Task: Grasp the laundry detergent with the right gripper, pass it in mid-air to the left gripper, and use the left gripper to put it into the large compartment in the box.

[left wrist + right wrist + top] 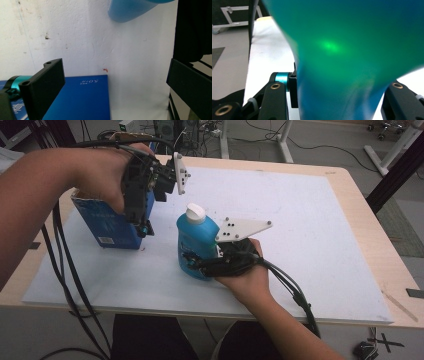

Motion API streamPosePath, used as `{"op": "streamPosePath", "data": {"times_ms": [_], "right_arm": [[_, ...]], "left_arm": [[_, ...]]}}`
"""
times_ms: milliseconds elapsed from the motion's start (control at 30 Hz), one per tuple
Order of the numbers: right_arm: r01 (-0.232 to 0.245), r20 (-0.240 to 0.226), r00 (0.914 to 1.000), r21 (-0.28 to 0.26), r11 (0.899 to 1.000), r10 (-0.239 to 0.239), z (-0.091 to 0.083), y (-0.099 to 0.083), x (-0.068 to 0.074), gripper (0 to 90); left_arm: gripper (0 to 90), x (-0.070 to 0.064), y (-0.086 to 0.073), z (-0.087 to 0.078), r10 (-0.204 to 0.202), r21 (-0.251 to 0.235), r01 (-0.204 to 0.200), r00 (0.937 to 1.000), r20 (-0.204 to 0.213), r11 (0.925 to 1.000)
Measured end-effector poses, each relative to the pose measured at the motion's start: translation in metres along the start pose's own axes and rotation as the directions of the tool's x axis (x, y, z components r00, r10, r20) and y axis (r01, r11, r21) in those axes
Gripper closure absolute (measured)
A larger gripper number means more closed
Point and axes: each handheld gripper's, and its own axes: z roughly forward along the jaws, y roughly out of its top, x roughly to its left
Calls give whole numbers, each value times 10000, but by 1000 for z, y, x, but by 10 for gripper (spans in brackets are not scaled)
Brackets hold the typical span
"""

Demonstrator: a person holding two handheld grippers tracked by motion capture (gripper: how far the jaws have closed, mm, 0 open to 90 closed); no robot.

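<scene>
Table (350, 245): white foam sheet covers it.
Blue box (107, 225): stands at the sheet's left, beneath your left hand.
Blue bottle (196, 240): upright mid-sheet, white cap on top.
Left gripper (145, 227): your jaws gape wide above the box, holding nothing.
Right gripper (192, 260): your jaws clamp the bottle's lower body.

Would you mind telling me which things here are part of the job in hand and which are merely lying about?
In the job:
- blue bottle with a white cap, clamped by the right hand-held gripper
- blue box, under the open left hand-held gripper

Lying about:
- white mat over the table, only the work surface
- cables and desk legs on the floor beyond
</scene>
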Motion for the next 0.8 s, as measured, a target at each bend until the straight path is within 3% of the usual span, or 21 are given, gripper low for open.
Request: {"op": "streamPosePath", "data": {"times_ms": [267,500,633,800], "right_arm": [[-10,-411,9992,-155,9999,3,-10,7,-5,463],[337,-825,9960,-56,9994,-340,-22,18,-14,462],[541,-1309,9899,0,9985,-537,-26,25,-19,462],[765,-2138,9742,129,9970,-720,-26,29,-25,462]], "left_arm": [[17,-1,4,-7,-128,117,130,9997,-199,9998],[17,-3,8,-21,-311,-56,310,9993,-223,9995],[17,-7,13,-30,-413,28,414,9989,-232,9991],[17,-13,21,-40,-322,-12,322,9994,-117,9995]]}}
